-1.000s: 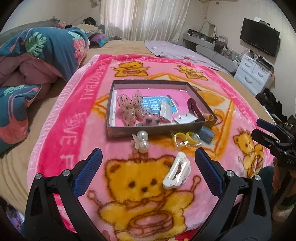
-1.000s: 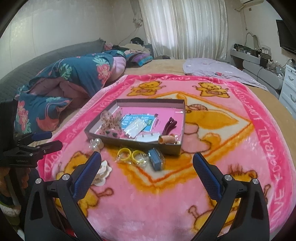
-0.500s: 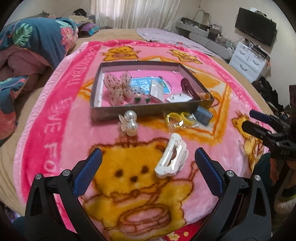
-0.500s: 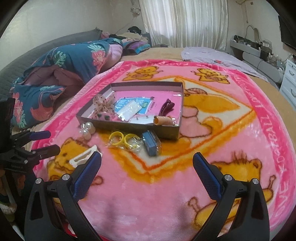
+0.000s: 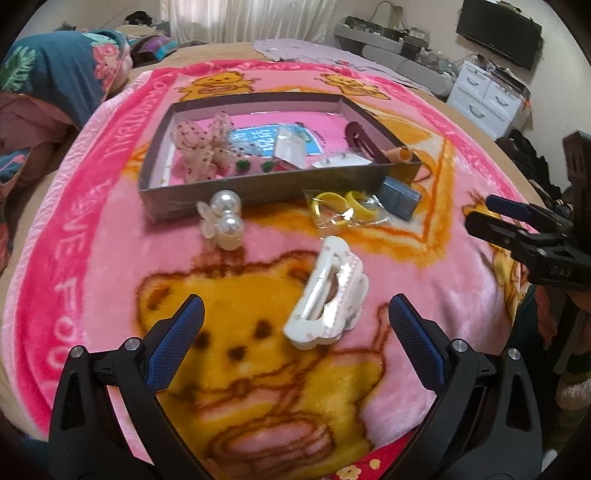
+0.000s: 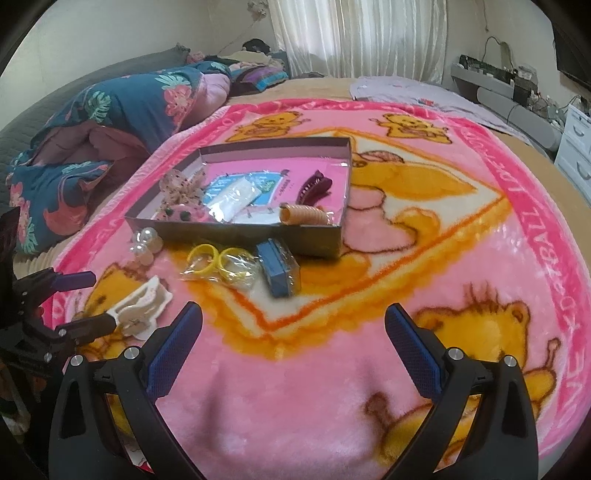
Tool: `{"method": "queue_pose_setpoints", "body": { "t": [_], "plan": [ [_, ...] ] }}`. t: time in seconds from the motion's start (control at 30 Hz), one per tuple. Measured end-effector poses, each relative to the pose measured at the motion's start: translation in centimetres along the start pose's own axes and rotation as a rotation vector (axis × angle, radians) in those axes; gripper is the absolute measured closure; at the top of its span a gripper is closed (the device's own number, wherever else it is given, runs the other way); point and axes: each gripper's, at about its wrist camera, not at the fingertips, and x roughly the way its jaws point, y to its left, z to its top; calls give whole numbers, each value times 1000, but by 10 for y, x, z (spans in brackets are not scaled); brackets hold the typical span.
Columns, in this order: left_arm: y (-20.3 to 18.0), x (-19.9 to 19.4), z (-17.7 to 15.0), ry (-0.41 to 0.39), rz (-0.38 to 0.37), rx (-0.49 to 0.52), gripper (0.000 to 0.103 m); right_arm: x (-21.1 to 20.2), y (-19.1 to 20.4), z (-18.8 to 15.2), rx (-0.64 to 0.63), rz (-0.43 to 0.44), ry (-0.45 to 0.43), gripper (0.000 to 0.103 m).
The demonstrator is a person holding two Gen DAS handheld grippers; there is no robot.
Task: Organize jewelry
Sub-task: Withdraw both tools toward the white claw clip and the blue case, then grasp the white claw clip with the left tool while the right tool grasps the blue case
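Observation:
A shallow grey box point(image 5: 258, 186) point(image 6: 236, 232) lies on the pink bear blanket and holds a dotted bow, packets, a dark red claw clip point(image 6: 314, 186) and a tan coil tie point(image 6: 301, 214). In front of it lie a pearl clip point(image 5: 223, 218), bagged yellow rings point(image 5: 341, 206) point(image 6: 221, 264), a blue case point(image 5: 399, 194) point(image 6: 279, 271) and a white claw clip point(image 5: 327, 295) point(image 6: 142, 306). My left gripper point(image 5: 295, 332) is open, with the white clip lying just ahead between its fingers. My right gripper point(image 6: 293, 334) is open and empty, short of the blue case.
A folded floral quilt point(image 6: 103, 122) lies at the left of the bed. A white drawer unit point(image 5: 487, 99) and a TV point(image 5: 498, 35) stand at the right wall. The blanket's near edge is right below both grippers.
Both grippers have moved forward and down toward the blanket. The white clip now sits closer, between the left gripper's fingers. Both stay open.

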Motion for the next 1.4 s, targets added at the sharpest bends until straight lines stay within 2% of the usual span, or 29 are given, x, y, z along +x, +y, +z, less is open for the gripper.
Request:
{"method": "queue_pose_setpoints", "body": {
  "t": [0.4, 0.5, 0.77, 0.9, 0.97, 1.03, 1.2, 1.23, 1.27, 1.4],
  "plan": [
    [-7, 22, 1, 7, -18, 25, 10, 37, -4, 17, 20, 23, 39, 5],
    [-10, 27, 1, 12, -21, 35, 14, 50, -5, 20, 37, 46, 69, 16],
    [-15, 33, -1, 23, -31, 49, 27, 74, 4, 28, 11, 62, 110, 33],
    [-16, 35, -1, 27, -37, 49, 32, 81, 6, 29, 2, 63, 119, 46],
    [-17, 36, -1, 29, -41, 53, 38, 83, 6, 30, -4, 65, 122, 52],
    [-18, 37, -1, 30, -43, 55, 41, 85, 6, 29, 4, 83, 128, 72],
    [-21, 38, -2, 35, -50, 65, 60, 77, 7, 28, 6, 98, 111, 75],
    [-20, 37, -2, 35, -52, 65, 68, 74, 6, 28, 12, 107, 102, 76],
    [-20, 36, -2, 34, -59, 63, 71, 72, 6, 28, 14, 110, 97, 76],
    [-21, 33, -2, 32, -68, 65, 75, 56, 9, 25, 9, 121, 68, 76]
  ]
}}
